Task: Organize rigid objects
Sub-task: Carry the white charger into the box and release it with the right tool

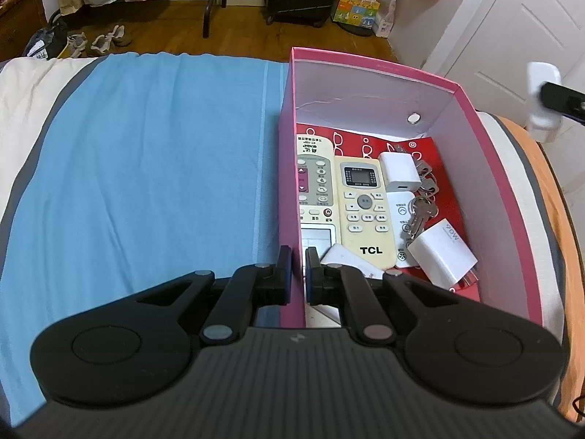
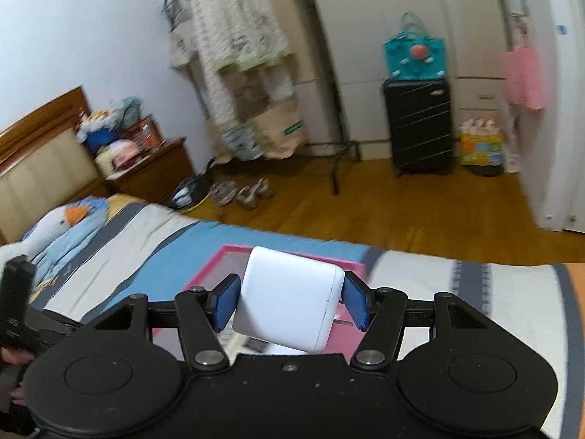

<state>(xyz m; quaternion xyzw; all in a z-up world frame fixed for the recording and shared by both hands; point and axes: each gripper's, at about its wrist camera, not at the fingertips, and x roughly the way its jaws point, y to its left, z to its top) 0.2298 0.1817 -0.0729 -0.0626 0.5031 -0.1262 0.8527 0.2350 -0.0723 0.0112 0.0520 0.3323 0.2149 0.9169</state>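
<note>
Holding a white charger block (image 2: pixel 289 298) clamped between my right gripper's (image 2: pixel 289 301) blue fingers (image 2: pixel 226 301), tilted, above the pink box (image 1: pixel 373 67) on the bed (image 1: pixel 146 153). My left gripper (image 1: pixel 298 270) pinches the box's near left wall, fingers nearly together. Inside lie the TCL remote (image 1: pixel 365 208), a second remote (image 1: pixel 314 197) left of it, keys (image 1: pixel 420 212) and two white chargers (image 1: pixel 442 252).

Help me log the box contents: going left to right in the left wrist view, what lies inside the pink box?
Grey-faced remote → cream TCL remote → small white charger → bunch of keys → white 90W charger, all in the pink box.
</note>
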